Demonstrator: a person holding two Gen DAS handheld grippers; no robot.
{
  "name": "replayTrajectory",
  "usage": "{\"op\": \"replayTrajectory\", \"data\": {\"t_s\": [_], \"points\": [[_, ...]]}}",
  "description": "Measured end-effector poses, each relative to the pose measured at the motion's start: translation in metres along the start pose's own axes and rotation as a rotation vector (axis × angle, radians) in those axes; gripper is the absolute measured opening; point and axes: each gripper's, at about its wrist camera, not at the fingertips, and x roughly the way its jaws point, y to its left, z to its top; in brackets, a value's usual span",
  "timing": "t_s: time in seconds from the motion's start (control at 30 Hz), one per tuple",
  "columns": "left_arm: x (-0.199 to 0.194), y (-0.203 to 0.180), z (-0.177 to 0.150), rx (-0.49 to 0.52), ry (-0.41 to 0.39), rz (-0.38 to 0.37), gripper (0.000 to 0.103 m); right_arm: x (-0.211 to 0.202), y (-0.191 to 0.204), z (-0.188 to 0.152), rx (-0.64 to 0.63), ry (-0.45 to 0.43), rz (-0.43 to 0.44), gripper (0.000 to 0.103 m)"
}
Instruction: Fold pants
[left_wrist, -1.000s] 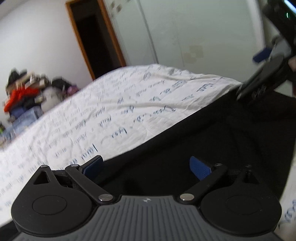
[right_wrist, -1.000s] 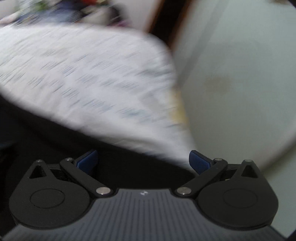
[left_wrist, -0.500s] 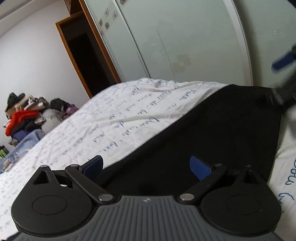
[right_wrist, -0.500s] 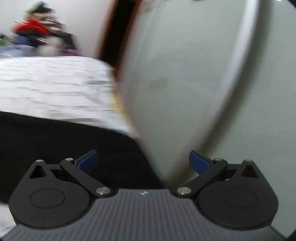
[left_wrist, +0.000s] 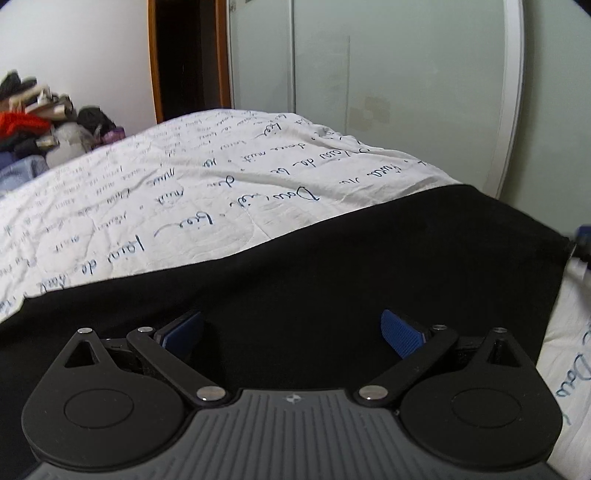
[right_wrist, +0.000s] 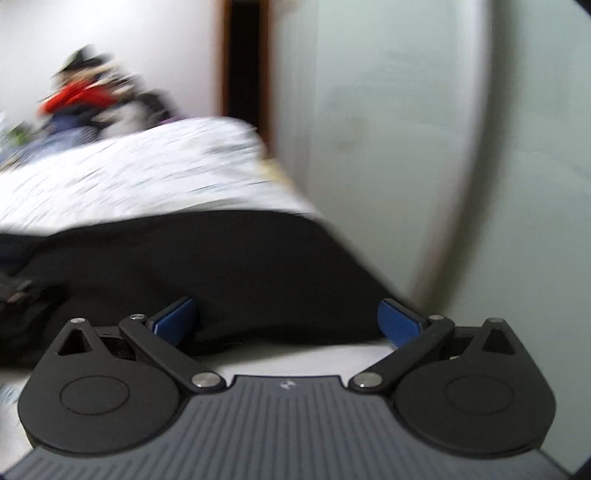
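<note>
Black pants (left_wrist: 369, 266) lie flat on a white bedsheet with blue handwriting print (left_wrist: 184, 184). My left gripper (left_wrist: 291, 330) is open and empty, low over the pants. My right gripper (right_wrist: 286, 321) is open and empty at the near edge of the pants (right_wrist: 221, 266), close to the bed's right edge. A blurred bit of the right gripper (left_wrist: 583, 240) shows at the far right of the left wrist view, by the pants' corner. The right wrist view is motion-blurred.
A frosted sliding wardrobe door (left_wrist: 388, 92) stands behind the bed. A dark doorway with a wooden frame (left_wrist: 184, 55) is to its left. A pile of clothes and bags (left_wrist: 37, 122) sits at the far left beyond the bed.
Both grippers stay open. The left view has dropped lower over the pants. The right gripper has swung back from the wardrobe door toward the pants' edge.
</note>
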Motion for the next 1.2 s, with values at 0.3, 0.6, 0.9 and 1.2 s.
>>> {"op": "replayTrajectory", "data": {"t_s": [0.3,0.6,0.9,1.2], "points": [[-0.001,0.001,0.000,0.003,-0.004,0.003,0.103,0.005,-0.029,0.007,0.047,-0.012,-0.181,0.103],[-0.001,0.000,0.000,0.003,-0.004,0.003,0.103,0.026,-0.168,-0.019,1.191,0.102,0.326,0.103],[-0.001,0.000,0.000,0.002,-0.003,0.003,0.103,0.071,-0.177,-0.040,1.311,0.198,0.418,0.103],[-0.001,0.000,0.000,0.002,-0.003,0.003,0.103,0.089,-0.178,-0.027,1.292,0.144,0.409,0.072]]}}
